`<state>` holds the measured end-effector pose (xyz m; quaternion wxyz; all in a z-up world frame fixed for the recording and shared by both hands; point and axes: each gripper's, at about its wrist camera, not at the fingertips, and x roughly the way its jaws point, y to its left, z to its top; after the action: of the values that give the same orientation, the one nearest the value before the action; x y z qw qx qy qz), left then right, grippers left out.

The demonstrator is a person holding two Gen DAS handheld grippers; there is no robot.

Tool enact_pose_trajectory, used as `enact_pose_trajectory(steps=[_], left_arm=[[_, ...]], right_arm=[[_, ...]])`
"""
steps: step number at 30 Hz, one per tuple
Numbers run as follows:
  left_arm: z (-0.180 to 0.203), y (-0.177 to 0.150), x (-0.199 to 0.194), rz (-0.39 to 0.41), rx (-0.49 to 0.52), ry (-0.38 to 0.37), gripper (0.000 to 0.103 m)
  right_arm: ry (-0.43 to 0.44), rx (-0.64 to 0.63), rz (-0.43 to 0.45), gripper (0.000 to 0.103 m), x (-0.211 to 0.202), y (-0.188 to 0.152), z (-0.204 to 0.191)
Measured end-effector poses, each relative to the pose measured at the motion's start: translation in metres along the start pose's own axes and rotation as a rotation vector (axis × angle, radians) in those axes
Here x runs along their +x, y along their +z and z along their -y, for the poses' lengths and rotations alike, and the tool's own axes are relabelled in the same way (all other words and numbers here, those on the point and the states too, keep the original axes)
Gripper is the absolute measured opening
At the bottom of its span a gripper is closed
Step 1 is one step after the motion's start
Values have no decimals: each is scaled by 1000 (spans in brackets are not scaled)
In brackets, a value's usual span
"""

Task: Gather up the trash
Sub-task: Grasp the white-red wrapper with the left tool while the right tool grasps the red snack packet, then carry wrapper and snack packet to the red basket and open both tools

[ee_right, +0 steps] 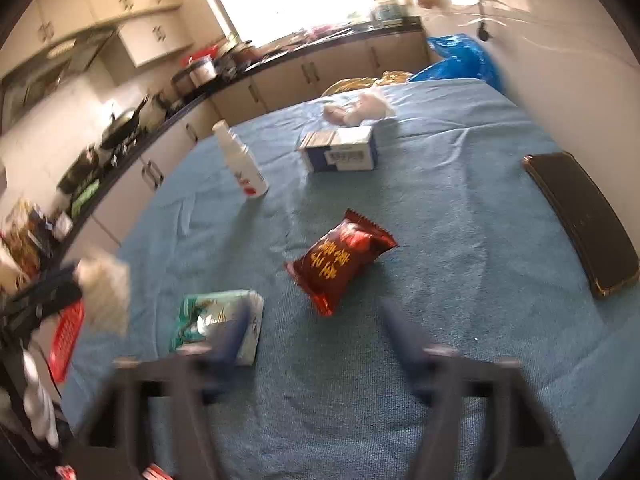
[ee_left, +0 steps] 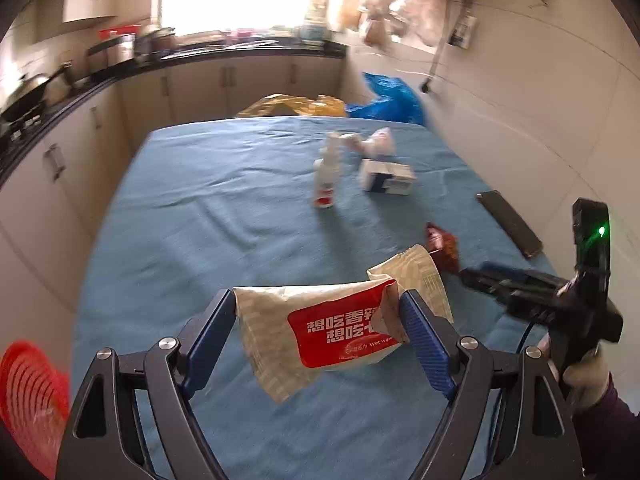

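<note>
My left gripper (ee_left: 320, 306) is shut on a pale wet-wipe packet (ee_left: 320, 332) with a red label, held clear above the blue tablecloth (ee_left: 220, 220). In the right wrist view that packet (ee_right: 104, 292) shows blurred at the far left. A dark red snack wrapper (ee_right: 340, 260) lies on the cloth just ahead of my right gripper (ee_right: 314, 320), which stands open with nothing between its blurred fingers. A green tissue pack (ee_right: 216, 320) lies by its left finger. From the left wrist view the right gripper (ee_left: 476, 276) points at the snack wrapper (ee_left: 442, 246).
Farther back stand a white spray bottle (ee_right: 240, 164), a white and blue box (ee_right: 340, 148) and crumpled tissue (ee_right: 360, 108). A dark phone (ee_right: 580, 220) lies at the right edge. A red basket (ee_left: 28, 396) sits low at the left. Blue (ee_left: 388, 98) and yellow bags (ee_left: 292, 106) lie behind the table.
</note>
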<state>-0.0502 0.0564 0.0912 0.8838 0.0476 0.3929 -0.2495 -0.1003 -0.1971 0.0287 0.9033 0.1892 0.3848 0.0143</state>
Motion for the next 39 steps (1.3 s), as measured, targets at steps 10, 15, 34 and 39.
enact_pose_trajectory(steps=[10,15,34,39], left_arm=[[-36,-45,-35,15,-151,188,83],[-50,-58,-64,51,-172,261,83],[-136,-130,-166,167,-443,397,83],[-168,-147,-189,182,-498,464,83]], right_arm=[[-116,78,-75,75,45,31,-8],[-183,27,-80,35,53,27,-15],[-40,-275,9,34,-19,-8,-138],[86,-400,-29,34,-9,-29,-205]])
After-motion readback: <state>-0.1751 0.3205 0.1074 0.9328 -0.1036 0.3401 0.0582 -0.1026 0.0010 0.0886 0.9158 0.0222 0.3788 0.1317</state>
